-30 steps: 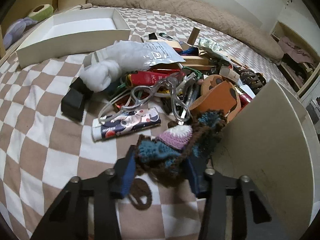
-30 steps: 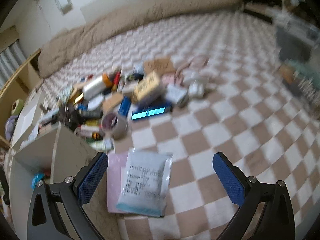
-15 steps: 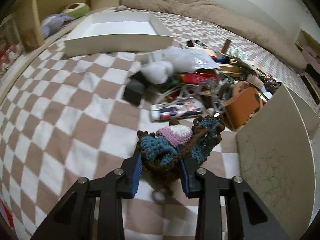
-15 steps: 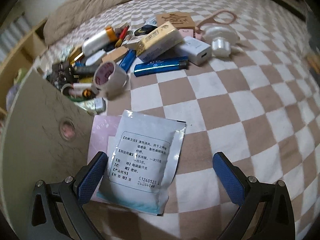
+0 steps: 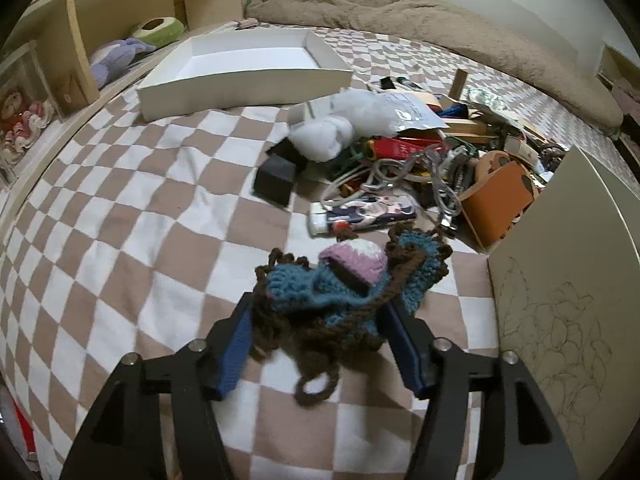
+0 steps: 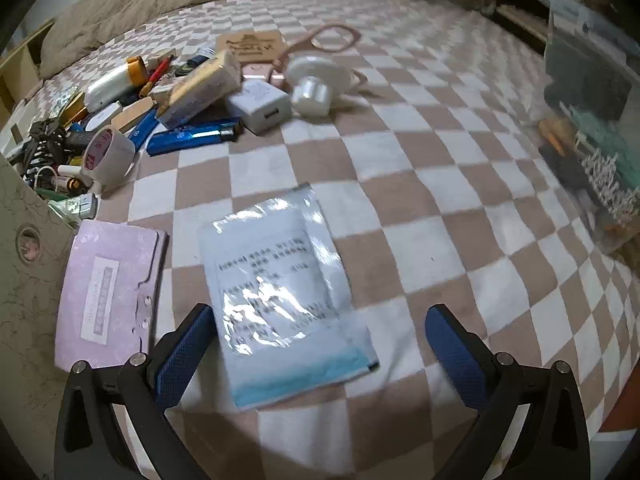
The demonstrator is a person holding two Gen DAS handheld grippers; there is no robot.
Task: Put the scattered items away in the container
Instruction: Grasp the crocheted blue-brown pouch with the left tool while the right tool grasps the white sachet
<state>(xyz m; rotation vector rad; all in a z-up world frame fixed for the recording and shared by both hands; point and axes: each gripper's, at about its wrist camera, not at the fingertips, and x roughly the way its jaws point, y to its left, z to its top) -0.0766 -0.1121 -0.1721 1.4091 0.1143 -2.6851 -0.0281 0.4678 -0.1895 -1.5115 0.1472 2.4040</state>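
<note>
Crocheted pouch (image 5: 344,280) between left gripper's (image 5: 326,344) just-opened jaws — pads apart.

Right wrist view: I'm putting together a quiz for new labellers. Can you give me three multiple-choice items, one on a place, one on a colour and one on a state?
1. The pink packet lies:
A. on top of the sachet
B. left of the sachet
C. right of the sachet

2. The lighter is:
A. red
B. green
C. blue

3. The right tongs are:
A. open over the sachet
B. shut on the sachet
C. shut on nothing

Answers:
1 B: the packet lies flat beside the sachet's left edge, with bedding between them.
2 C: its long body is shiny blue.
3 A: both pads stand wide apart, and the sachet lies flat on the bedding between them.
</note>
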